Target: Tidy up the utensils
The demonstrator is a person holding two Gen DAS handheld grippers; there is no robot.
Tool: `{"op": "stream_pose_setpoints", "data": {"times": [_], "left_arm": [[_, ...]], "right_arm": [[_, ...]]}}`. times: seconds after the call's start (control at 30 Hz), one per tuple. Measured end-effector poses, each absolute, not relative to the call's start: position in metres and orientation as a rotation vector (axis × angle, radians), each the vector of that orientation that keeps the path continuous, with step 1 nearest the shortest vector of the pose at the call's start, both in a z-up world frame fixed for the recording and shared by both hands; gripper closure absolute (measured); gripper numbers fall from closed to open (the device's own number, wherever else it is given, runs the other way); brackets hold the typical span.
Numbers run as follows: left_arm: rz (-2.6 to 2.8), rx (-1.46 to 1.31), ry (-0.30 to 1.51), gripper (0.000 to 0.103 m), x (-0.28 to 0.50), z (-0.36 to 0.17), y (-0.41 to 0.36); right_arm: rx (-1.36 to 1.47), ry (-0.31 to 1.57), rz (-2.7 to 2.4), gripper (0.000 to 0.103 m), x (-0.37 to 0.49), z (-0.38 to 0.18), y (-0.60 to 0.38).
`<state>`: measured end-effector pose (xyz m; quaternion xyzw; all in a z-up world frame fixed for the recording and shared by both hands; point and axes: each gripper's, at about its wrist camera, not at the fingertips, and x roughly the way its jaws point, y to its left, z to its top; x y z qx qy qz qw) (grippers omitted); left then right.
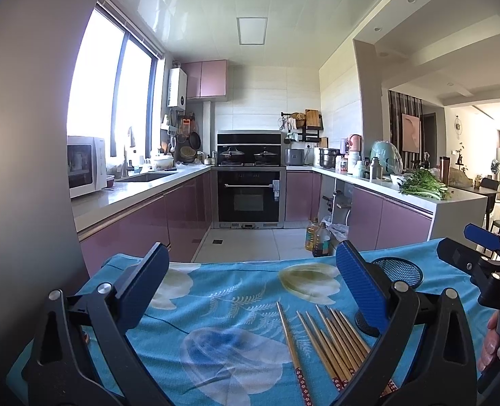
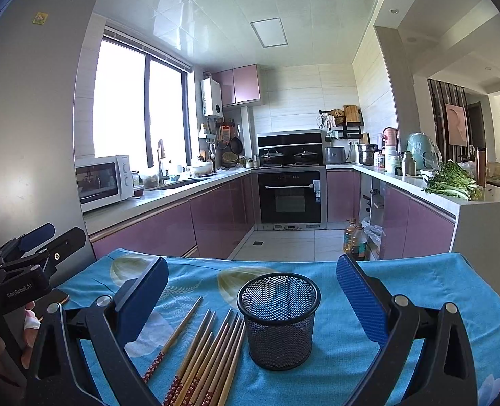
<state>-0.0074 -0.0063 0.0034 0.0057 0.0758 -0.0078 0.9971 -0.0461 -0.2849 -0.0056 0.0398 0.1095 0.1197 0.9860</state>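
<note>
Since both grippers hang over the table with nothing between their pads, no chopstick has been picked up yet. Farthest left, the left gripper (image 1: 251, 291) is spread wide and empty above the blue flowered tablecloth (image 1: 216, 304). Next to the right comes one lone chopstick (image 2: 173, 336), lying a little apart from the rest. Beside it the main bunch of chopsticks (image 2: 209, 355) lies flat in a loose fan, patterned red ends toward the cameras and plain tips pointing away, the sticks touching or nearly touching one another. Just right of the bunch stands the black mesh cup (image 2: 278, 321), upright and empty as far as its dark inside shows. Around the cup, though not touching it, the right gripper (image 2: 251, 299) is likewise released, its jaws wide on either side. The chopsticks look like light, stiff wood or bamboo, smooth and thin, so they would probably roll or slip out of a loose pinch. A hold near the middle of a stick, across its width, seems safest; the lone one is easiest to single out. The cup looks light and could tip if knocked.
</note>
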Motion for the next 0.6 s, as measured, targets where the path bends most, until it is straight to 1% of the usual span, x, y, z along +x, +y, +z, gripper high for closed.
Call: {"op": "stream_pose_setpoints", "data": {"times": [0.6], "left_arm": [[-0.016,0.012,0.141,0.006,-0.0085,0.0054,-0.0081]], "right_arm": [[0.082,0.215,0.244,0.007,-0.0469,-0.0051,-0.2871]]}}
